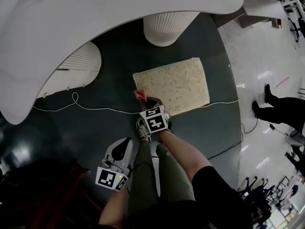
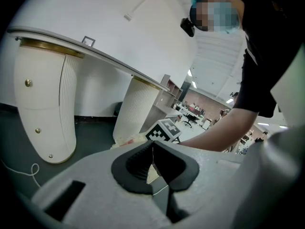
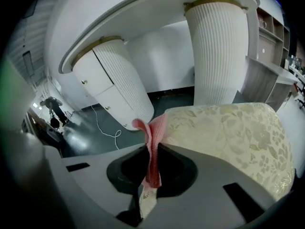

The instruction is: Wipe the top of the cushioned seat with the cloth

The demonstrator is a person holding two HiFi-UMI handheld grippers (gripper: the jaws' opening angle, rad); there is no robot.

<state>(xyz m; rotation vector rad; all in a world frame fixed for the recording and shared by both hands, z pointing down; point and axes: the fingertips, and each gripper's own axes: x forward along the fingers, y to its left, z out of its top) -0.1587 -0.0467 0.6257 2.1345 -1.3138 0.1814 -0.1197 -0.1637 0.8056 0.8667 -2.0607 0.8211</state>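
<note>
Cushioned seat point(image 1: 174, 86) lies on the dark floor point(image 1: 109, 75); the right gripper point(image 3: 151, 151), clamped on the pink cloth point(image 3: 153, 128), sits at its near-left corner, while the left gripper point(image 2: 152, 162) hangs back, closed and empty. Lower the cloth flat, then sweep in overlapping strokes.

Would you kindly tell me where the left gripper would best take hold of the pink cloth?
I'd grip the free folded end of the pink cloth, which stands up beyond the right gripper shut on its lower part. Come from the left, over the floor; the cushioned seat blocks the other side.
</note>
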